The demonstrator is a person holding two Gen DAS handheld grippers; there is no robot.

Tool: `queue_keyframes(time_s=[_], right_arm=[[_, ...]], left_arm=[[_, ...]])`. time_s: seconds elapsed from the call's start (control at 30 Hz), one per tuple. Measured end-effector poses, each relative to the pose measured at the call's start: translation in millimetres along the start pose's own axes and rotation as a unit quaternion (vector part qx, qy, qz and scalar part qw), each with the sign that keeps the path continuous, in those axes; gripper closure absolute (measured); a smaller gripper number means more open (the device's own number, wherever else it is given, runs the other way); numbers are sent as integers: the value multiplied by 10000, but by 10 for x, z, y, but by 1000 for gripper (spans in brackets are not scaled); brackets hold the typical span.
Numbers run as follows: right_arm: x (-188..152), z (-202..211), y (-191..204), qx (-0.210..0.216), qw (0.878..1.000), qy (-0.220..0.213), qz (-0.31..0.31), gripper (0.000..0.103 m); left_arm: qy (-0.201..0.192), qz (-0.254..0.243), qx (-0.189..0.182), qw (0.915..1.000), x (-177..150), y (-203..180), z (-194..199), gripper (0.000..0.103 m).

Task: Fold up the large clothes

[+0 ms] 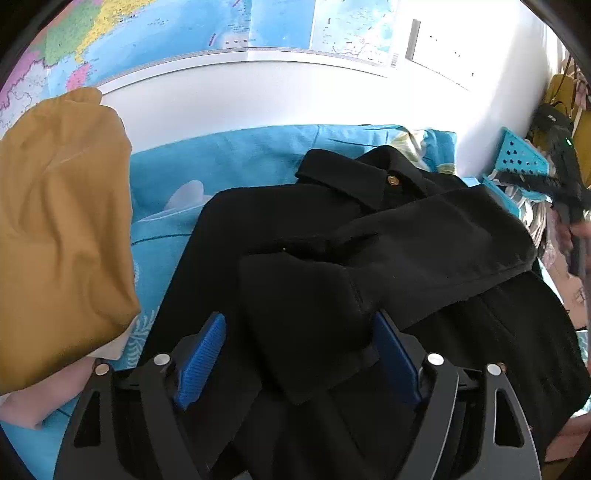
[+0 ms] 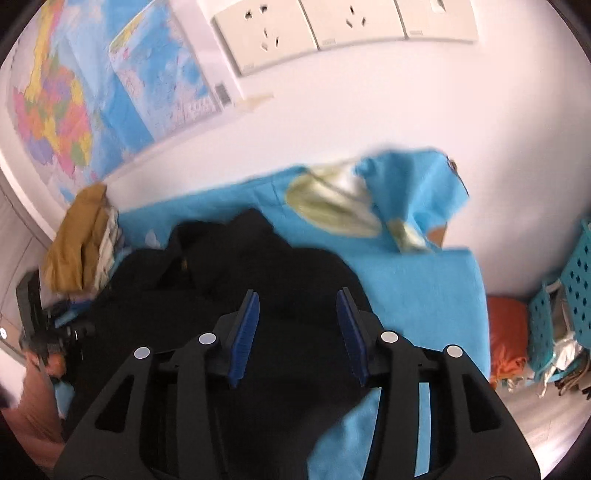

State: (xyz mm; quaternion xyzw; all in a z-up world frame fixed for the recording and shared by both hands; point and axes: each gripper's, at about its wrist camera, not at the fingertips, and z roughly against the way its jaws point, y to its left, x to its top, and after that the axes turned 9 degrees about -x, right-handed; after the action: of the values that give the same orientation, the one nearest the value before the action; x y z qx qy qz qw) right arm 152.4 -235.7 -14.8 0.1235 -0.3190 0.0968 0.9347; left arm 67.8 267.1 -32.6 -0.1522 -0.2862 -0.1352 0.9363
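Here a black coat [image 1: 369, 240] with a brass-buttoned collar [image 1: 345, 184] lies on a bed covered by a turquoise sheet [image 1: 229, 158], its sleeves folded across the body, and the left gripper [image 1: 295, 343] stands wide with a folded sleeve end lying between its blue pads [image 1: 201, 360], the right-hand pad against the cloth and the other clear of it. The right gripper [image 2: 299, 325] hangs partly open over the coat's dark cloth with nothing pinched, while a mustard garment [image 1: 62, 229] sits at the coat's left, a wall map [image 1: 155, 33] hangs behind, and a teal perforated basket [image 2: 569, 291] stands to the right
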Motion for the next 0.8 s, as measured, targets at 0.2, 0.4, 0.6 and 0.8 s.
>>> queue_keyframes(time_s=[0.2,0.4,0.6,0.8], right_arm=[[-315,-412,365,-857,9906,448,971,61],[-262,-234,500,-977,9894,204,1056,57],[-226,74,1081,-452,9865,-194,1560,45],[-349,-134,2056,448,9697,95,2398,43]], left_arm=[[42,-124,366,9992,-41,-99,-48,41],[-556,-301,510,9967,-179,-162,539,30],[-952,138,1222,9878,-517,180,1196,26],[-928,800,1682,9781,-982,598,1558,24]])
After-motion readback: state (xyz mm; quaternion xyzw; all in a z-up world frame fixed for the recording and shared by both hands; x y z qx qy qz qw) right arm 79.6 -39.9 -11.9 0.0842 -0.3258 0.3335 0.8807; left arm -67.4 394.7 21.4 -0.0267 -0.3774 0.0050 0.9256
